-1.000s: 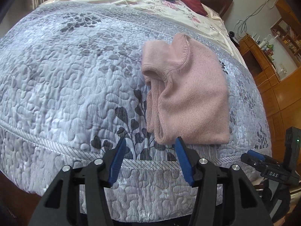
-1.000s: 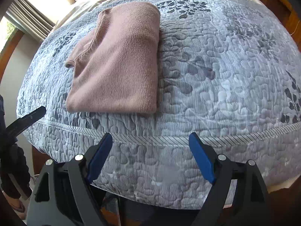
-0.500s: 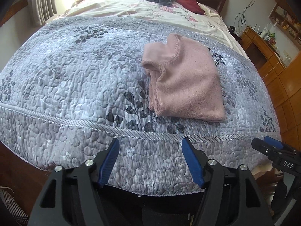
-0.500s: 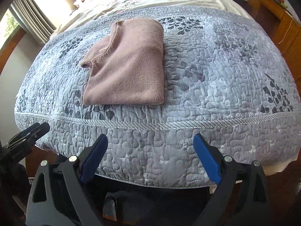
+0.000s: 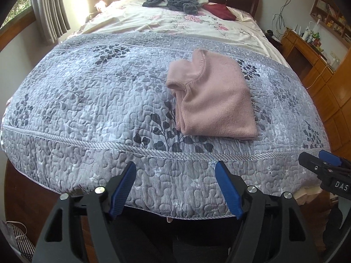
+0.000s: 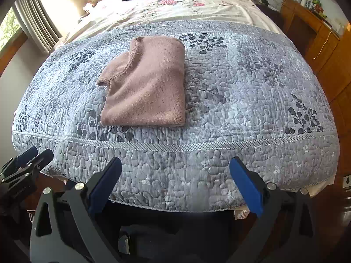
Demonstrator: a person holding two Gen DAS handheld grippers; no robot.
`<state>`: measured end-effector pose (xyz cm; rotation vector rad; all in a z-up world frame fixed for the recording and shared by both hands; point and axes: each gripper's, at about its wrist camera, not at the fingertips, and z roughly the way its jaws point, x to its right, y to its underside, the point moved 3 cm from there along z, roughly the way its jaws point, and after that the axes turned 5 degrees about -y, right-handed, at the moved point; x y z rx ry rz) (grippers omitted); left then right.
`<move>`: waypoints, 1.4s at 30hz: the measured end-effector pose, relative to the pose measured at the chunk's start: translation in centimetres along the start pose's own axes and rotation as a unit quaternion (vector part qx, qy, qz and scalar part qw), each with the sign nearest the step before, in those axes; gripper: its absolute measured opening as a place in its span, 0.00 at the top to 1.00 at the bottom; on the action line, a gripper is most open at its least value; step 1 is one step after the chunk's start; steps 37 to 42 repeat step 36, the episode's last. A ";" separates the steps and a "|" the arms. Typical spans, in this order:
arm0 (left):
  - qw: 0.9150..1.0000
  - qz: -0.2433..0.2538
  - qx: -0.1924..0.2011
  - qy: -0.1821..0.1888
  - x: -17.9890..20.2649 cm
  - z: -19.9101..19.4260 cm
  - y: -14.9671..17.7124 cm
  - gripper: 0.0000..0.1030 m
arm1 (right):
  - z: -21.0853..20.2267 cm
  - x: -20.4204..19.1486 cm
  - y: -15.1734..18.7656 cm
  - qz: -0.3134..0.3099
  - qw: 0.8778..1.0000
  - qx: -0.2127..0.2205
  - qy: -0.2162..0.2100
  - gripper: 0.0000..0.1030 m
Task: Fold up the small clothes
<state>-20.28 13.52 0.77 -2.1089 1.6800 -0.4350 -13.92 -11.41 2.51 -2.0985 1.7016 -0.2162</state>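
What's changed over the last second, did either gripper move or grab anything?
Both grippers backed away from the bed: the left gripper and right gripper now sit off the quilt's near edge, so the far pillows and clothes have come into view. Nothing was taken hold of or let go. Both sets of jaws stayed open and empty, and the folded pink sweater lies where it was.

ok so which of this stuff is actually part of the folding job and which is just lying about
Part of the job:
pink sweater, folded on the grey quilt
left claw, open
right claw, open

Lying about:
grey clothes
dark red cloth
wooden desk
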 end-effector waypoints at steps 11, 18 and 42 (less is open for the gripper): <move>1.000 0.013 0.007 -0.008 1.1 -0.8 -0.1 0.26 | -1.7 -0.4 -0.4 0.002 1.000 0.015 0.012 0.03; 1.000 0.013 0.012 -0.018 1.0 -0.8 -0.4 0.26 | -1.5 -0.4 -0.6 0.003 1.000 0.016 0.015 0.03; 0.999 0.017 0.011 -0.025 1.0 -0.4 -0.4 0.26 | -0.3 0.6 -0.4 0.009 0.999 0.008 0.049 0.03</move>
